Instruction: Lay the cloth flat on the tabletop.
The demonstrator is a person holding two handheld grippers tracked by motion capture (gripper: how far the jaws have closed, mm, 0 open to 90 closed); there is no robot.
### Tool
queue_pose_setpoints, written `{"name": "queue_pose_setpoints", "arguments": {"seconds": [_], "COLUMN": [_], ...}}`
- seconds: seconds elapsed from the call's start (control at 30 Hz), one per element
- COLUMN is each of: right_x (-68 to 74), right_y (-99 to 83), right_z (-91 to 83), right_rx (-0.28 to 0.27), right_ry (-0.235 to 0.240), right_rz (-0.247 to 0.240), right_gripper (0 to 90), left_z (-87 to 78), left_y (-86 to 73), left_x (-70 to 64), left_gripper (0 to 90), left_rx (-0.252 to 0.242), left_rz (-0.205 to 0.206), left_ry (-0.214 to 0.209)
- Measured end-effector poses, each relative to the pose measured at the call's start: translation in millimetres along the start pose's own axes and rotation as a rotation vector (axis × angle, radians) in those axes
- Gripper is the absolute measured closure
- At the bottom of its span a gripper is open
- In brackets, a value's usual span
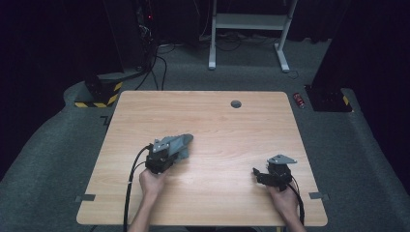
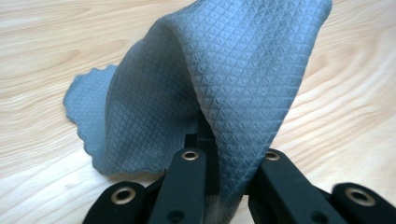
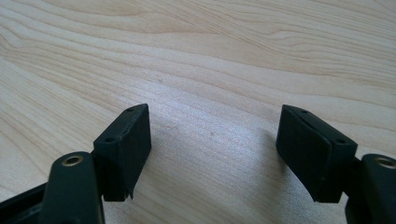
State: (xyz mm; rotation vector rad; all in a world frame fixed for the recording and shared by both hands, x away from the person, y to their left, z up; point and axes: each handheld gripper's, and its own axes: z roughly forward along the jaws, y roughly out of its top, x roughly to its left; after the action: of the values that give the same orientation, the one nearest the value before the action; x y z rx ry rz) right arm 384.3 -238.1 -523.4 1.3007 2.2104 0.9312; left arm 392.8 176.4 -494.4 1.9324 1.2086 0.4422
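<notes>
- Grey textured cloth [image 2: 219,79] is pinched in the left gripper [image 1: 164,155], lifted off the wooden table [image 1: 232,130].
- Right gripper [image 3: 212,140] rests spread wide, holding nothing.

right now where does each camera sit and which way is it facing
High view: fixed above the person's side, looking forward and down on the table; forearms, hands, left gripper and right gripper show.
Left gripper view: rides the left gripper, looking along its jaws, shut on the grey cloth.
Right gripper view: rides the right gripper, looking along its open jaws at bare tabletop.
Shared: high and left gripper views both show the cloth.
</notes>
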Motion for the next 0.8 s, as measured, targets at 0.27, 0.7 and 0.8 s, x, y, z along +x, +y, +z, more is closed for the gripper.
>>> {"name": "queue_pose_setpoints", "arguments": {"seconds": [0.27, 0.7, 0.8], "right_x": [0.0, 0.0, 0.0], "right_y": [0.0, 0.0, 0.0], "right_z": [0.0, 0.0, 0.0], "right_rx": [0.000, 0.000, 0.000], "right_ry": [0.000, 0.000, 0.000], "right_rz": [0.000, 0.000, 0.000], "right_gripper": [26.3, 26.3, 26.3], "left_z": [2.0, 15.0, 20.2], "left_y": [10.3, 15.4, 16.6], "left_x": [-21.8, -51.2, -62.5], "left_gripper": [86.6, 86.6, 86.4], "left_rx": [-0.012, -0.012, -0.012], "left_rz": [0.037, 0.046, 0.061], "left_ry": [-0.085, -0.212, -0.250]}}
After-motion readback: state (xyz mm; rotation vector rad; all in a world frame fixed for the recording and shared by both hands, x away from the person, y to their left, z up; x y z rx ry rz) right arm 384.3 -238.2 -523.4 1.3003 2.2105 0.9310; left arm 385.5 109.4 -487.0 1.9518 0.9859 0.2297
